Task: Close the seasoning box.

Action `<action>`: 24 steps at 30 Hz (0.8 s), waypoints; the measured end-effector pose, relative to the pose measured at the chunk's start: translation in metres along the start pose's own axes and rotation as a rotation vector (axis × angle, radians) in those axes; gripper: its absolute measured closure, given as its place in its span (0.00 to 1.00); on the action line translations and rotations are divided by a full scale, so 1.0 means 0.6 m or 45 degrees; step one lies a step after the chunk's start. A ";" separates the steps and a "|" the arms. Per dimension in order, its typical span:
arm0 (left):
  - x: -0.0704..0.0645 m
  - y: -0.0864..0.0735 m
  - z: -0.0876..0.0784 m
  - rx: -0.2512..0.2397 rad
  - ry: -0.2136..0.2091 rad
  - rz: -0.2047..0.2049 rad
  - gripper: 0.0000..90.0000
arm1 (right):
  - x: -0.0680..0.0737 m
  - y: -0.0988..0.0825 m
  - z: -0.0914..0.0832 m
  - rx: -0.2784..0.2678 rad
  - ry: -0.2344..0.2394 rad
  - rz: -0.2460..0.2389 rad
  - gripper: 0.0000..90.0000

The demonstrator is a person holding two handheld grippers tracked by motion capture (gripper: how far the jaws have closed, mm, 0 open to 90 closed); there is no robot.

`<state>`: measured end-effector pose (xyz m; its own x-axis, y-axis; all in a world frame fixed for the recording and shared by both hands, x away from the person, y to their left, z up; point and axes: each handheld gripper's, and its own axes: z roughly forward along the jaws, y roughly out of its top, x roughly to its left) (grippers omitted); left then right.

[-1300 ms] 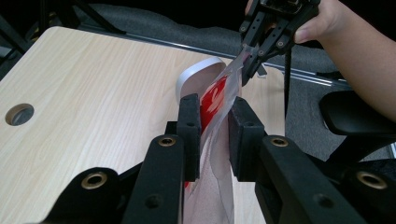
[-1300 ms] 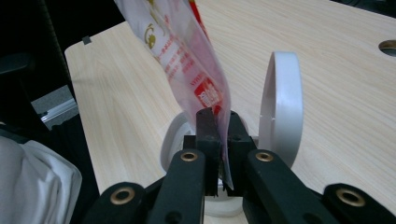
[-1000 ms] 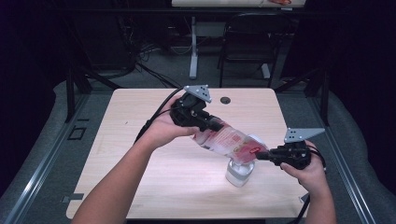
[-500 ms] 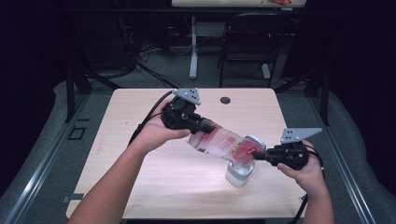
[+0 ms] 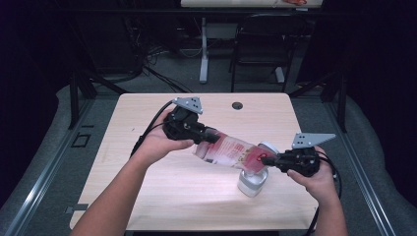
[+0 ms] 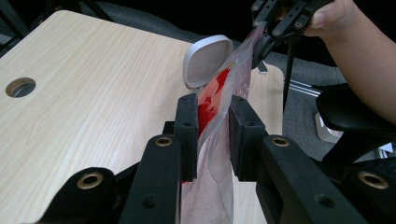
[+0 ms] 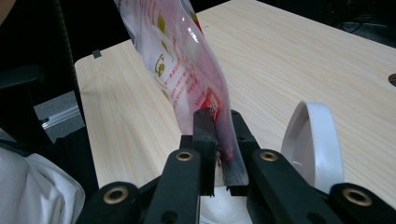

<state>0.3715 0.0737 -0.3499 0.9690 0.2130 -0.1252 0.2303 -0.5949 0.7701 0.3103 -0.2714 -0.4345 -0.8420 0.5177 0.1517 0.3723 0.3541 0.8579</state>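
From the high view, a clear packet (image 5: 230, 151) with red print hangs in the air above the table (image 5: 147, 196), stretched between the left gripper (image 5: 209, 136) and the right gripper (image 5: 265, 160). Its lower end sits right over a white cup (image 5: 252, 181), which stands on the table near the right-hand edge.

In the left gripper view, the left gripper (image 6: 212, 128) has its jaws pressed on the packet (image 6: 219, 93), pinching the film between them. Beyond the packet the cup (image 6: 205, 58) shows its open mouth, and the right gripper (image 6: 261, 35) grips the far end just past the cup.

In the right gripper view, the right gripper (image 7: 219, 135) pinches the packet (image 7: 182, 60) at its bottom edge, with the cup (image 7: 315, 140) just beside the jaws.

The film looks thin and slick, so either pinch could slip and drop the packet. A jaw could also knock the light cup over.
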 end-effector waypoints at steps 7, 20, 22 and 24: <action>0.004 -0.017 -0.005 -0.009 0.008 -0.018 0.84 | -0.001 -0.001 0.011 -0.022 0.009 0.013 0.92; 0.018 -0.055 -0.011 -0.030 0.005 -0.069 0.83 | -0.002 -0.004 0.027 -0.001 0.015 0.009 0.91; 0.020 -0.060 -0.012 -0.031 0.011 -0.082 0.82 | -0.003 -0.005 0.028 0.008 0.014 0.005 0.91; 0.021 -0.065 -0.012 -0.031 0.009 -0.087 0.82 | -0.003 -0.006 0.030 0.008 0.016 0.009 0.91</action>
<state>0.3744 0.1050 -0.3772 0.9504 0.2578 -0.1739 0.2936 -0.5596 0.7750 0.3176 -0.2599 -0.4466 -0.8443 0.5102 0.1638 0.3805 0.3556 0.8537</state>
